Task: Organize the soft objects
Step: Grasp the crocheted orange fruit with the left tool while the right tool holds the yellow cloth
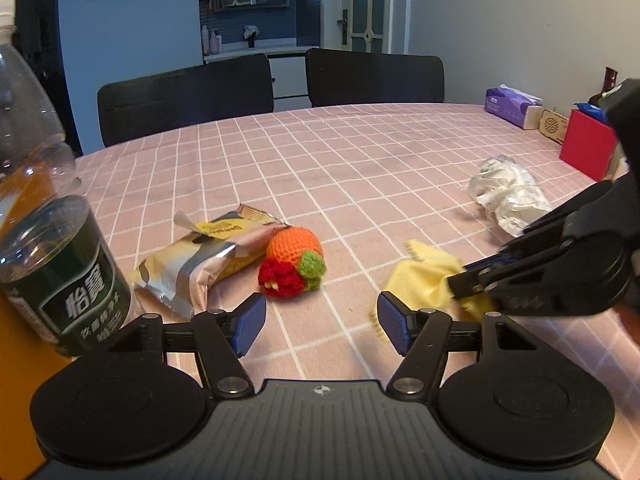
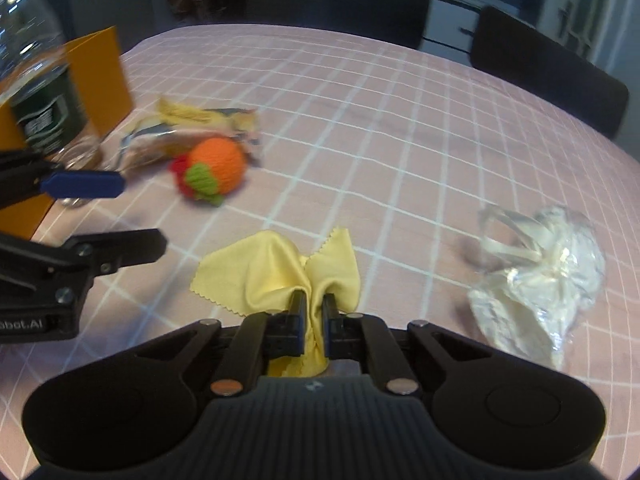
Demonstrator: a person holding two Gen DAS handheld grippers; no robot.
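Left wrist view: our left gripper (image 1: 322, 322) hangs released over the pink checked tablecloth (image 1: 360, 152), crocheted orange toy (image 1: 294, 262) just ahead beside a snack packet (image 1: 208, 264).

Right wrist view: our right gripper (image 2: 314, 304) is clenched on the yellow cloth (image 2: 276, 268), bunched between its pads; crumpled plastic bag (image 2: 540, 280) lies apart, rightward.

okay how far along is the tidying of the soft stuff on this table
Nothing looks sorted yet. In hand: the right gripper is shut on the yellow zigzag-edged cloth. Left: the orange crocheted fruit toy, crumpled clear plastic bag and yellow snack packet lie loose on the pink checked tablecloth; the left gripper is open, empty.
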